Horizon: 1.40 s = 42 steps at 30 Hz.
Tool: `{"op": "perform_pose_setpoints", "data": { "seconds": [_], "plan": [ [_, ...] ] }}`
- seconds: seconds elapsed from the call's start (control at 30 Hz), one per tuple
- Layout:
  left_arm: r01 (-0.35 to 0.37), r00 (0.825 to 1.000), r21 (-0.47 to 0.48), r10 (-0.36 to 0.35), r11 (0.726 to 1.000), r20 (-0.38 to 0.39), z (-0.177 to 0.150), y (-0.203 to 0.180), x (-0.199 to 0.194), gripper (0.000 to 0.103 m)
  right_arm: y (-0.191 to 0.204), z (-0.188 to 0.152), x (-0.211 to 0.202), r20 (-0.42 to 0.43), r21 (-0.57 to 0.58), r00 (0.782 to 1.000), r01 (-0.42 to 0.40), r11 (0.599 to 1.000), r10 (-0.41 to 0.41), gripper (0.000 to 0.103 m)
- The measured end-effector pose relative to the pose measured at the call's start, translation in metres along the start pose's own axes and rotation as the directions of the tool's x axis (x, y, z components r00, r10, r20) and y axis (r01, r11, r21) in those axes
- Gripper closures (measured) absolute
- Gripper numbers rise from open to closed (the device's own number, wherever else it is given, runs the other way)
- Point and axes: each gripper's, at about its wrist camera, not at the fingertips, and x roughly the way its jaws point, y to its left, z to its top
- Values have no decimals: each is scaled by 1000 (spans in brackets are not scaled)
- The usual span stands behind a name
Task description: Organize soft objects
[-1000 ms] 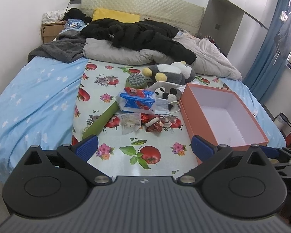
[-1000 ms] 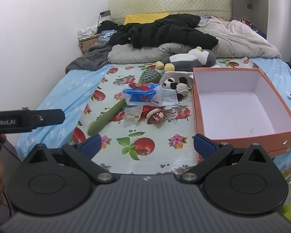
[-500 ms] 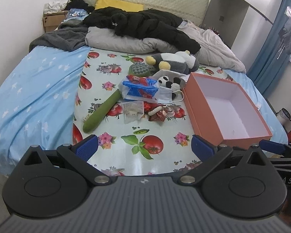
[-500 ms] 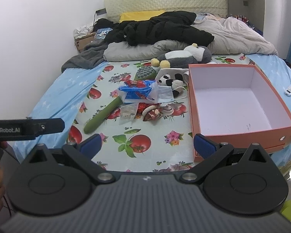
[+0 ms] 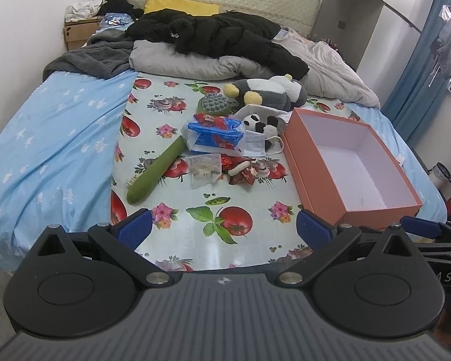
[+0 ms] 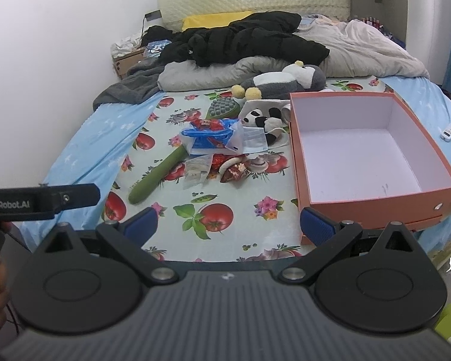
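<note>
An open orange box (image 5: 350, 162) (image 6: 366, 150) with a white inside sits on the right of a fruit-print cloth (image 5: 213, 210) on the bed. Left of it lies a pile: a grey penguin plush (image 5: 270, 91) (image 6: 285, 79), a small panda plush (image 5: 260, 121) (image 6: 260, 117), a blue plastic bag (image 5: 216, 134) (image 6: 213, 137), a long green plush stick (image 5: 156, 171) (image 6: 154, 177), and small packets (image 5: 204, 168). My left gripper (image 5: 224, 230) and right gripper (image 6: 228, 224) are both open and empty, above the bed's near edge.
Black clothes (image 5: 219, 34) and a grey duvet (image 5: 195, 63) are heaped at the head of the bed. A wooden nightstand (image 5: 78, 31) stands at the back left, a blue curtain (image 5: 421, 69) at the right. The other gripper's arm (image 6: 42, 200) shows at the left.
Both grippers have pulled back and risen a little, so the bed and box look smaller and farther away. Nothing on the bed has moved.
</note>
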Motion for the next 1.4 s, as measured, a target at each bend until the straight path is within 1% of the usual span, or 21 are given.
{"op": "perform_pose_setpoints", "data": {
  "seconds": [0.47, 0.7, 0.8, 0.9, 0.93, 0.97, 1.03, 1.07, 1.17, 1.23, 1.4],
  "plan": [
    [3, 1000, 2, -3, 1000, -4, -3, -1, 5, 0, -6, -2, -2, 0, 31, 1000, 25, 999, -25, 0],
    [7, 1000, -18, -7, 1000, -17, -2, 4, 11, 0, -7, -1, 3, -15, 43, 1000, 16, 999, -15, 0],
    [12, 1000, -3, -12, 1000, -7, -2, 4, 17, 0, -8, 0, 6, -15, 51, 1000, 6, 999, -5, 1],
    [0, 1000, 16, 0, 1000, 4, -2, 4, 26, 0, -10, 1, 13, -24, 64, 1000, -8, 998, 10, 3],
    [7, 1000, 15, -7, 1000, 9, -2, 5, 30, 0, -10, 2, 16, -32, 66, 999, -12, 998, 14, 7],
    [14, 1000, 14, -15, 1000, 8, 0, 6, 34, 0, -11, 3, 20, -39, 67, 999, -20, 998, 22, 17],
    [18, 1000, -2, -18, 1000, 7, 3, 10, 44, 0, -12, 4, 28, -53, 68, 998, -40, 997, 44, 27],
    [26, 1000, -11, -25, 1000, 7, 5, 12, 50, 1, -11, 5, 33, -66, 66, 997, -40, 997, 44, 27],
    [46, 999, -65, -48, 997, -26, 11, 22, 72, 1, -11, 8, 49, -93, 63, 995, -26, 998, 32, 27],
    [56, 998, -95, -60, 994, -35, 15, 29, 86, 1, -11, 10, 59, -101, 65, 994, -34, 997, 40, 27],
    [45, 996, -123, -54, 991, -69, 25, 40, 122, 1, -9, 18, 88, -122, 43, 991, -59, 997, 63, 28]
  ]
}}
